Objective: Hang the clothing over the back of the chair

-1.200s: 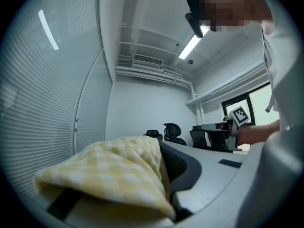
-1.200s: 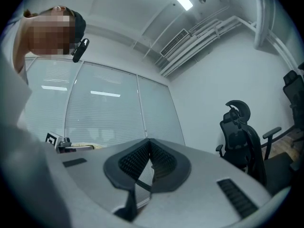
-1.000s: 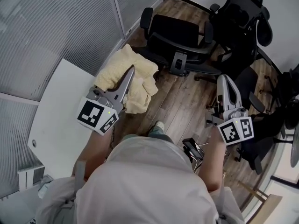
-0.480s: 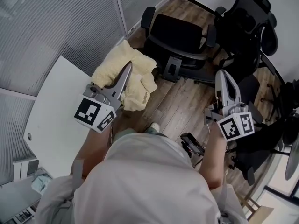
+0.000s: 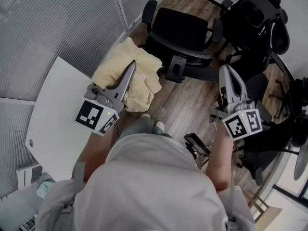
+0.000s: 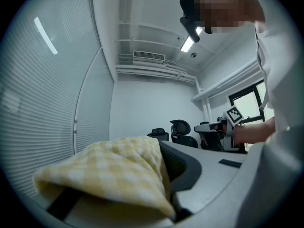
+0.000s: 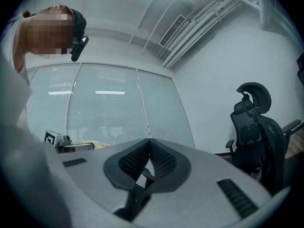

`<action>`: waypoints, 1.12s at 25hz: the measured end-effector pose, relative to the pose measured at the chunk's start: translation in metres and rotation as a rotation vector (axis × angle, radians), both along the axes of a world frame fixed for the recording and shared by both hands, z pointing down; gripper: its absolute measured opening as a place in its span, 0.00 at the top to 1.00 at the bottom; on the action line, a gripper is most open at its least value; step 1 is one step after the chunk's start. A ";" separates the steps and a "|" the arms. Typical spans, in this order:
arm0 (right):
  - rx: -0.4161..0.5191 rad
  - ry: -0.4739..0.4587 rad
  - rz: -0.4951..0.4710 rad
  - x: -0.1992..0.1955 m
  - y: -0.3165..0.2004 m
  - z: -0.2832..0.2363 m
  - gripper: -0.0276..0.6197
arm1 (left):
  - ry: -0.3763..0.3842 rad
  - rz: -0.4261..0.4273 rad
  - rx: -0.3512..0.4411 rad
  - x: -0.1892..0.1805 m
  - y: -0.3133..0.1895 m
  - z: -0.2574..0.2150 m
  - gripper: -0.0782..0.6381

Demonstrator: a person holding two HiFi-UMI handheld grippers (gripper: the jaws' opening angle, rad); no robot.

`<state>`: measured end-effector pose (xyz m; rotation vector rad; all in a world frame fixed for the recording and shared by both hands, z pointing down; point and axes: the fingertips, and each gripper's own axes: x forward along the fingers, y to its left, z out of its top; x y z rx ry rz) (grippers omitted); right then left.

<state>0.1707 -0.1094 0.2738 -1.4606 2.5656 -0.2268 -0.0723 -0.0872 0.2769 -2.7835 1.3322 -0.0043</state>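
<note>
My left gripper (image 5: 131, 66) is shut on a pale yellow checked piece of clothing (image 5: 129, 78), which bunches and hangs under its jaws above the wooden floor. In the left gripper view the clothing (image 6: 111, 167) drapes over the left jaw and is pinched against the right fingertip's pad (image 6: 183, 167). A black office chair (image 5: 182, 30) stands just beyond it, seat facing me. My right gripper (image 5: 225, 71) is shut and empty, held level to the right of that chair; its jaws meet tip to tip (image 7: 148, 141).
A white table (image 5: 50, 119) stands at my left beside a glass wall with blinds (image 5: 57, 23). More black office chairs (image 5: 257, 18) crowd the right side, one close to my right gripper (image 7: 259, 132). Wooden floor (image 5: 187, 102) lies between me and the chair.
Both grippers have travelled a little forward toward the black chair, the left one carrying the clothing along. Neither gripper's jaws have changed.
</note>
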 end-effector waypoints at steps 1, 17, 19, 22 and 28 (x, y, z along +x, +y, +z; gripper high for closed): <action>0.000 0.003 0.010 -0.001 -0.001 -0.002 0.93 | 0.003 0.011 0.001 0.000 -0.003 0.000 0.86; 0.024 -0.022 0.185 -0.015 -0.014 -0.031 0.93 | 0.014 0.177 0.022 -0.014 -0.057 -0.016 0.86; 0.022 -0.032 0.199 -0.018 -0.015 -0.031 0.93 | 0.024 0.193 0.021 -0.017 -0.061 -0.016 0.86; 0.024 -0.035 0.219 -0.021 -0.018 -0.032 0.93 | 0.037 0.207 0.025 -0.021 -0.066 -0.017 0.86; 0.020 -0.032 0.224 -0.029 -0.027 -0.029 0.93 | 0.043 0.216 0.017 -0.029 -0.073 -0.013 0.86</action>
